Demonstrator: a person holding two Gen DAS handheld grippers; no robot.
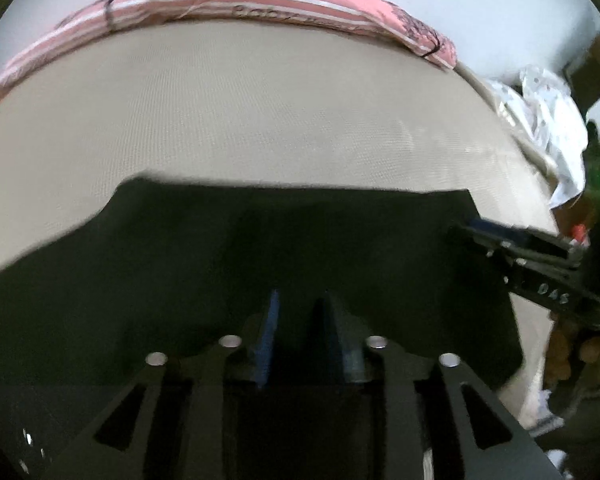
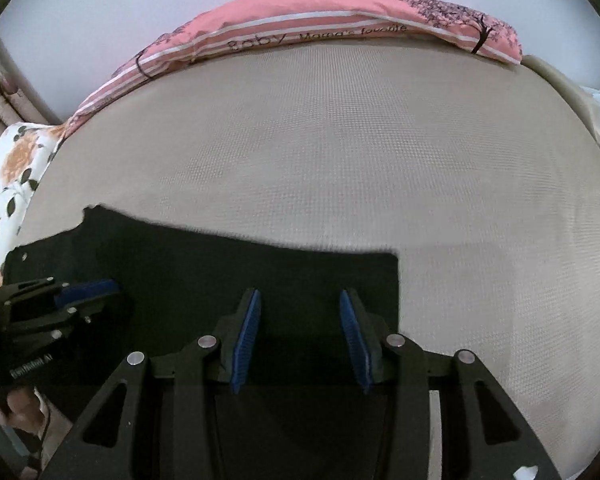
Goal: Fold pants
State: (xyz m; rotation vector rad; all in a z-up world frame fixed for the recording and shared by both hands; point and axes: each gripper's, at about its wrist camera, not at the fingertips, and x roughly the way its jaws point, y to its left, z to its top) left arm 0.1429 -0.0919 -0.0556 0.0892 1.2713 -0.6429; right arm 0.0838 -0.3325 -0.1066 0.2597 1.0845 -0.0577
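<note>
The dark pants (image 1: 220, 248) lie flat on a tan bed cover (image 1: 260, 120), folded into a broad dark rectangle with a straight far edge. My left gripper (image 1: 301, 294) points down over the near part of the pants, its blue pads apart with only flat cloth seen below them. In the right wrist view the pants (image 2: 220, 264) end at a square right corner, and my right gripper (image 2: 299, 292) hovers over them, open, with nothing pinched. Each gripper shows in the other's view: the right gripper (image 1: 460, 232) at the pants' right edge, the left gripper (image 2: 112, 286) at their left side.
A long pink pillow (image 2: 300, 12) with lettering lies along the far edge of the bed cover (image 2: 360, 160). A floral cloth (image 2: 16, 160) sits at the far left and a white crumpled cloth (image 1: 548, 120) at the right edge. A person's hand (image 1: 560, 352) holds the right gripper.
</note>
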